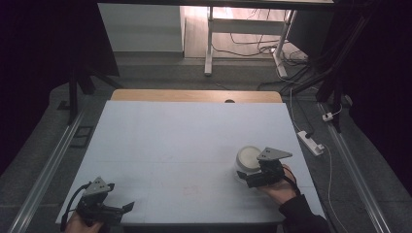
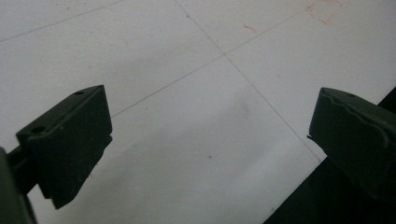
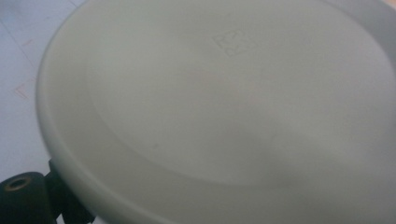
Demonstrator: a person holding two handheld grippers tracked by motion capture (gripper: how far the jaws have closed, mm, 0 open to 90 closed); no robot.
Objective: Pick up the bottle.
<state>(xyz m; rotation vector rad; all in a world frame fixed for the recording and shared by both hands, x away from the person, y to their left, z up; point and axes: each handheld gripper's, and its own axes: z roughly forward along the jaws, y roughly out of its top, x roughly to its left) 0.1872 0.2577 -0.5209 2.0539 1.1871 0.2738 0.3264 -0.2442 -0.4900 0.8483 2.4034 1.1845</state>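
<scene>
the desk point(image 1: 194, 141) is covered by a pale, white-blue sheet scored with thin straight lines and a few faint red marks; a strip of light wood shows along its far edge. around it lies dark grey carpet, with metal rails point(image 1: 46, 170) running along both sides. beyond the desk stand the white legs of another table point(image 1: 209, 43) over a tangle of cables, and a white power strip point(image 1: 311, 142) lies on the floor to the right.

the round white ceramic bowl with a flat base point(image 1: 248, 158) sits upside down near the desk's right front part. the right gripper point(image 1: 245, 178) is pressed against its near side; in the right gripper view the bowl's underside point(image 3: 224, 107) looms close, a small square stamp on it, with one black jaw at the rim below. i cannot tell whether those jaws are clenched.

the left gripper point(image 1: 127, 207) rests at the front left corner, well apart from the bowl, jaws released wide over bare sheet.
</scene>
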